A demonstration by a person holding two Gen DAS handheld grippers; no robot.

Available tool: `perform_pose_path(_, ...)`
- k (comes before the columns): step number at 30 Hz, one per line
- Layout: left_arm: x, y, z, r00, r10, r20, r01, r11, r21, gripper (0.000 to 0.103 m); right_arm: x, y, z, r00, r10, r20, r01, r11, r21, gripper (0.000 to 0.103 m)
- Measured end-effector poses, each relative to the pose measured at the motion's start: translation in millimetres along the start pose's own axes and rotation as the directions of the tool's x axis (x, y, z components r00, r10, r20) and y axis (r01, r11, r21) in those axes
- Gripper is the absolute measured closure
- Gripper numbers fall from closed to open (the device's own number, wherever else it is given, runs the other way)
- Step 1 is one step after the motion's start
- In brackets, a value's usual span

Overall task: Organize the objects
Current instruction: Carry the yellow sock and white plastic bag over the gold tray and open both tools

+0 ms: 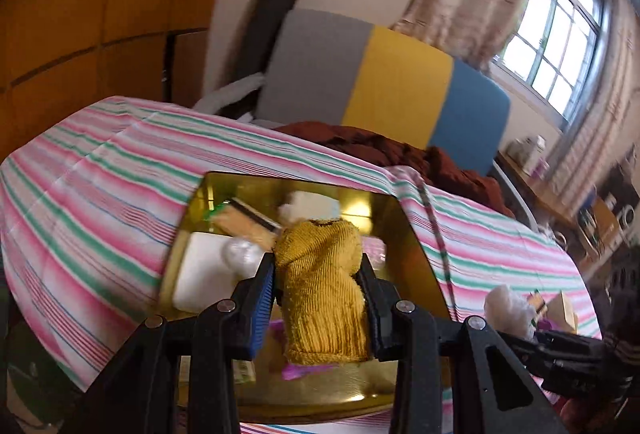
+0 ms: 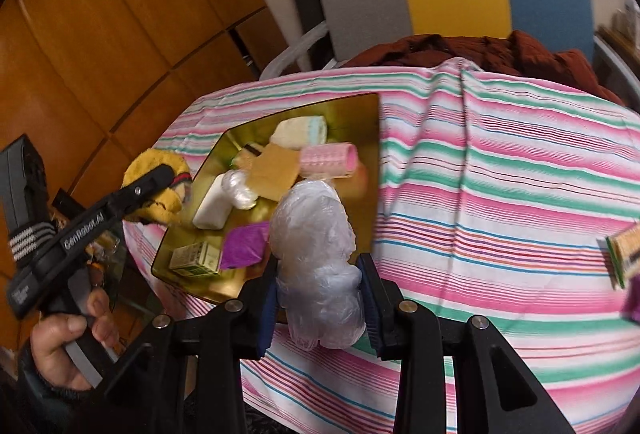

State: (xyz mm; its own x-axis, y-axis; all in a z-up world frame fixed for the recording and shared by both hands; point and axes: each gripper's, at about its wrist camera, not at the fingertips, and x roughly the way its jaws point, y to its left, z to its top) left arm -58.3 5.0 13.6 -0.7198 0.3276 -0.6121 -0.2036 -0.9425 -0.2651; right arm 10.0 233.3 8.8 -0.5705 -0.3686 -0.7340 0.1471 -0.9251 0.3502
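The gold tray (image 2: 362, 122) is gathering the clutter. The left gripper (image 1: 320, 298) is pinching a yellow knitted sock (image 1: 320, 274) above its middle, seemingly to drop it in; at the tray's five o'clock edge, the right gripper (image 2: 318, 298) is clamping a crumpled plastic bag (image 2: 316, 254) bound there too.

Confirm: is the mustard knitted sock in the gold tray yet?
Not yet. The mustard knitted sock is clamped in the left gripper, above the gold tray.
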Motion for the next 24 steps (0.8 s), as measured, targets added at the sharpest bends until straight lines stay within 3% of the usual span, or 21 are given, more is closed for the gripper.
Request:
perform_pose_path(10,16,3,8,0.999,-0.038,-0.022,0.038,0.999,-0.017,0.065,29,12,-4,0.998,0.007,-0.064,-0.008,1.000,-0.013,0.062)
perform_pose_path(15,34,0,5,0.996,-0.048,-0.077,0.048,0.999,-0.005,0.052,38,14,-6,0.997,0.021,-0.077,-0.022,1.000,-0.012,0.026)
perform_pose_path(24,32,4,-1,0.997,0.019,-0.080,-0.019,1.000,-0.001,0.050,39,18,-13,0.996,0.011,-0.088,-0.013,1.000,-0.022,0.023)
